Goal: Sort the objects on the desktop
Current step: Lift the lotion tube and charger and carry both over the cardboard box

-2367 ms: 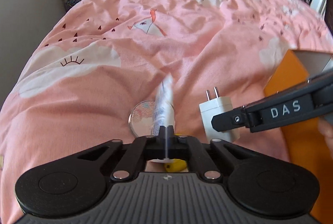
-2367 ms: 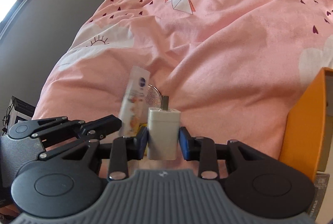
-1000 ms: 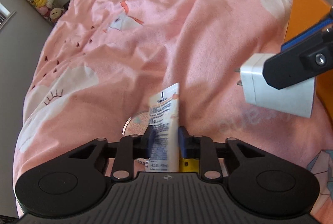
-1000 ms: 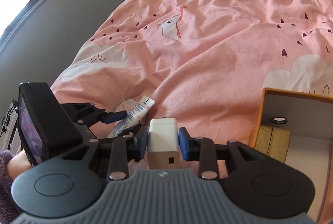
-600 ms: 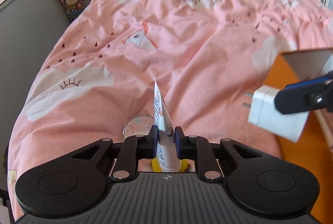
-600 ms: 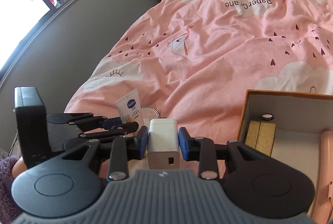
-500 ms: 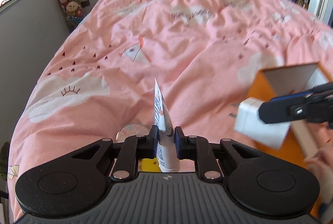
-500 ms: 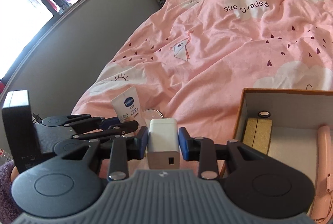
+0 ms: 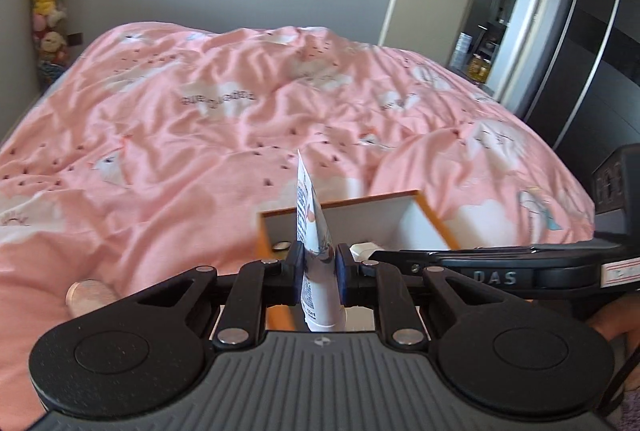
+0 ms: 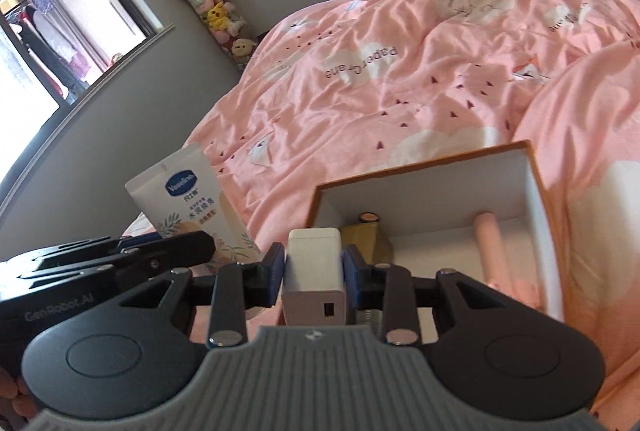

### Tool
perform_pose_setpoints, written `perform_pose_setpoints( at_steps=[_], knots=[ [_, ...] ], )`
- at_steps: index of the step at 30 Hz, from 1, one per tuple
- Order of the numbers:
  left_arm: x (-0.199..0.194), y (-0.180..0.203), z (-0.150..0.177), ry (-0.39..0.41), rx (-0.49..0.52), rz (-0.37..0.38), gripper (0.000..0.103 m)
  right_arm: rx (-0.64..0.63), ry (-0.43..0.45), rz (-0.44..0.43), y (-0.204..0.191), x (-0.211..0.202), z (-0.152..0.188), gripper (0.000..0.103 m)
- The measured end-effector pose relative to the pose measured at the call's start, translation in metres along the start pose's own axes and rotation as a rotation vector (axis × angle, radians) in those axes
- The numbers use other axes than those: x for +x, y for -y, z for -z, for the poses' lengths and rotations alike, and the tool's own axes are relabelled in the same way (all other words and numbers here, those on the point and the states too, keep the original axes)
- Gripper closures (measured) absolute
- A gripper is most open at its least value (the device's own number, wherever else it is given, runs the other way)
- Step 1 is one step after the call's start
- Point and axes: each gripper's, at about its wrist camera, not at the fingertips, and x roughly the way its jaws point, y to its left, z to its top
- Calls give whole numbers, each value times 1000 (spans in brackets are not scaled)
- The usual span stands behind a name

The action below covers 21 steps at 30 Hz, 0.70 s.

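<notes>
Left wrist view: left gripper (image 9: 318, 267) clamped tight on cream tube (image 9: 314, 247), tube upright above near-left corner of orange box (image 9: 434, 219); right gripper (image 10: 314, 273) pinching white charger (image 10: 314, 277) over box's near edge, pink bedspread (image 10: 400, 103) beneath

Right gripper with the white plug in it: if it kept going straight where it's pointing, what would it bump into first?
Probably the inside of the orange box. The right gripper holds the white charger aimed into it, near the yellowish block, though depth is unclear.
</notes>
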Motion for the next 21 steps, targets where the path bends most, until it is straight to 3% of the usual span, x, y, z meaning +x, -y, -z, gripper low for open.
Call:
perform_pose_setpoints(
  at_steps=[6, 12, 21],
  knots=[
    [35, 28, 0, -68, -23, 86, 85, 63, -7, 92, 48, -2, 5, 69],
    [64, 42, 2, -144, -12, 78, 85, 111, -65, 111, 77, 13, 11, 69],
    [82, 41, 7, -224, -30, 18, 84, 0, -102, 131, 67, 31, 15, 69]
  ],
)
